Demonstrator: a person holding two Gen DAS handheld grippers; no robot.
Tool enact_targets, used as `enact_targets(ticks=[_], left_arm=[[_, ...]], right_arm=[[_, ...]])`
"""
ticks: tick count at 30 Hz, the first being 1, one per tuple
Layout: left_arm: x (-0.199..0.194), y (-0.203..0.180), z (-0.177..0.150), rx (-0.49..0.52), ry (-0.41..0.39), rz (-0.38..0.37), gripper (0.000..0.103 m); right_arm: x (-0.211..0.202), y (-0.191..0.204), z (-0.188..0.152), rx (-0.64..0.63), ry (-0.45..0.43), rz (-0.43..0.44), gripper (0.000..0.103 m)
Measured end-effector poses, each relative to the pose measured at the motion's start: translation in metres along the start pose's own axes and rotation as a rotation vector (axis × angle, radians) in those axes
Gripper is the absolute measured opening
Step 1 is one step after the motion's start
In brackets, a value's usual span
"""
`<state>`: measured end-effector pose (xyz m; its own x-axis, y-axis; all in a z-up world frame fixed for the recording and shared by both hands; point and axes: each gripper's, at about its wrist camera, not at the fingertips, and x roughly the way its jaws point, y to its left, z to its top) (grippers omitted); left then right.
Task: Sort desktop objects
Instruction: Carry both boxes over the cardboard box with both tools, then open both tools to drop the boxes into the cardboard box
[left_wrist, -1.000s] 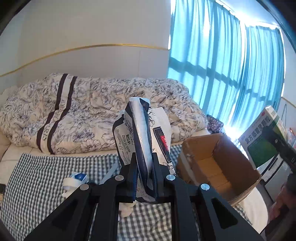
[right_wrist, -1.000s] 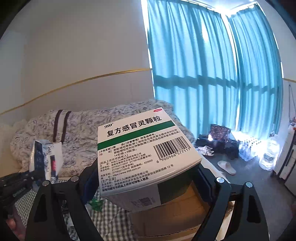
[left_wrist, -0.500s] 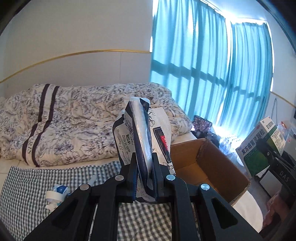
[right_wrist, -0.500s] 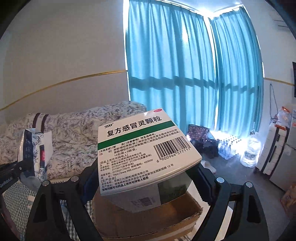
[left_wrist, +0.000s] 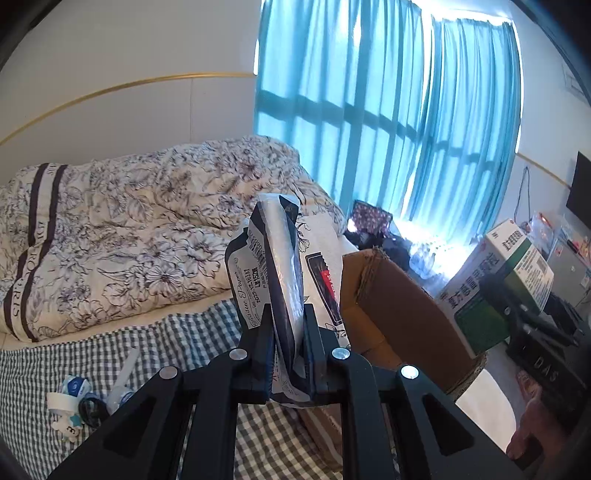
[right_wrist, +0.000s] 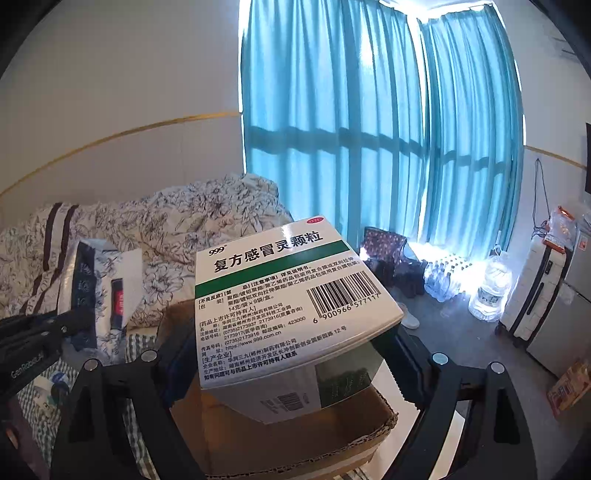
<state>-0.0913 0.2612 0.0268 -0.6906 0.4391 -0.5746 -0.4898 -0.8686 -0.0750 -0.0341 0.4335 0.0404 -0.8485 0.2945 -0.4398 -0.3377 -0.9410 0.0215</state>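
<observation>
My left gripper (left_wrist: 289, 332) is shut on a floral tissue pack (left_wrist: 280, 266), held upright above the checked cloth. To its right stands an open cardboard box (left_wrist: 399, 306). My right gripper (right_wrist: 291, 354) is shut on a white and green medicine box (right_wrist: 280, 295), held just over the cardboard box (right_wrist: 295, 439). In the left wrist view the medicine box (left_wrist: 498, 284) hangs at the cardboard box's right side. In the right wrist view the tissue pack (right_wrist: 96, 288) shows at the left, in the left gripper.
Small items, among them a white tape roll (left_wrist: 70, 391), lie on the checked cloth (left_wrist: 184, 343). A floral duvet (left_wrist: 129, 229) fills the bed behind. Blue curtains (left_wrist: 388, 122), water bottles (right_wrist: 447, 277) and a suitcase (right_wrist: 539, 288) stand to the right. A hand (left_wrist: 532, 432) holds the right gripper.
Both grippers have swung right with their loads. The cardboard box has come closer; the medicine box now hangs over its opening.
</observation>
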Motion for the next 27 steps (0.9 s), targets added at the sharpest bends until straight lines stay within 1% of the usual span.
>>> enact_targets(ticks=[5, 10, 16, 19, 22, 24, 27], left_arm=[[0.027, -0.007, 0.007, -0.004, 0.056, -0.043, 0.013], [0.053, -0.019, 0.008, 0.01, 0.12, -0.057, 0.013], [0.081, -0.034, -0.001, 0.049, 0.214, -0.068, 0.013], [0.092, -0.038, -0.005, 0.055, 0.267, -0.096, 0.013], [0.104, -0.04, -0.01, 0.057, 0.313, -0.098, 0.013], [0.109, -0.041, -0.014, 0.059, 0.33, -0.089, 0.013], [0.108, -0.042, -0.017, 0.069, 0.326, -0.087, 0.013]], right_arm=[[0.018, 0.0, -0.009, -0.021, 0.081, 0.0, 0.088], [0.033, -0.002, -0.019, -0.034, 0.151, 0.002, 0.088], [0.048, -0.003, -0.03, -0.053, 0.232, 0.011, 0.088], [0.056, -0.004, -0.037, -0.057, 0.274, 0.017, 0.088], [0.062, -0.003, -0.041, -0.057, 0.299, 0.02, 0.088], [0.064, -0.004, -0.042, -0.053, 0.309, 0.024, 0.088], [0.066, -0.004, -0.044, -0.051, 0.318, 0.028, 0.088]])
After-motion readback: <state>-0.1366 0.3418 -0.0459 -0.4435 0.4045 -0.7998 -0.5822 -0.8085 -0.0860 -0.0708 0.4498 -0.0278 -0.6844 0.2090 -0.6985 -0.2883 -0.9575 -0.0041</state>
